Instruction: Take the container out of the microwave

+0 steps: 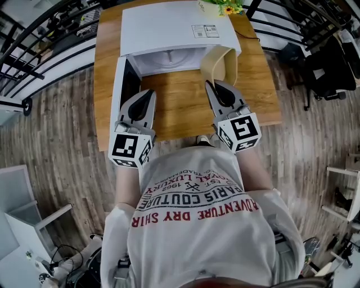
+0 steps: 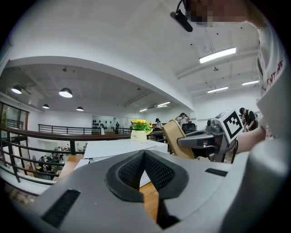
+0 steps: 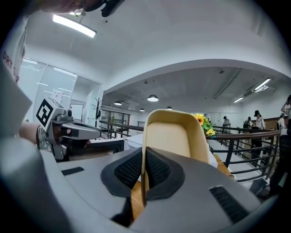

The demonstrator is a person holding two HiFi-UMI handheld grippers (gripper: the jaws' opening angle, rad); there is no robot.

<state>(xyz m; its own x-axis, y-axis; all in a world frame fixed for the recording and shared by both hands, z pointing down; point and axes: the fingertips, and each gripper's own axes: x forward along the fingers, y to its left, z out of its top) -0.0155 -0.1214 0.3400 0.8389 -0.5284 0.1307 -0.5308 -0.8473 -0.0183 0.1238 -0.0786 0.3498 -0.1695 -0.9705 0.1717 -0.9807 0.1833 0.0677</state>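
Currently right gripper (image 3: 142, 157) fingers clamped on tan container (image 3: 170, 136) rim, left gripper (image 2: 144, 157) fingers together, empty

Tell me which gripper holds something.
The right gripper: its jaws clamp the beige container by its rim. The left gripper is shut on nothing.

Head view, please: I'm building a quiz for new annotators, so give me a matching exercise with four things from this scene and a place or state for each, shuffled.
Things:
1. container
2. microwave door
3. left gripper
4. flowers

Places or states:
A. swung open
B. shut, with nothing between the jaws
C. pinched by its rim in the right gripper
D. behind the microwave, at the table's far edge

Pairs: 1-C, 2-A, 3-B, 4-D
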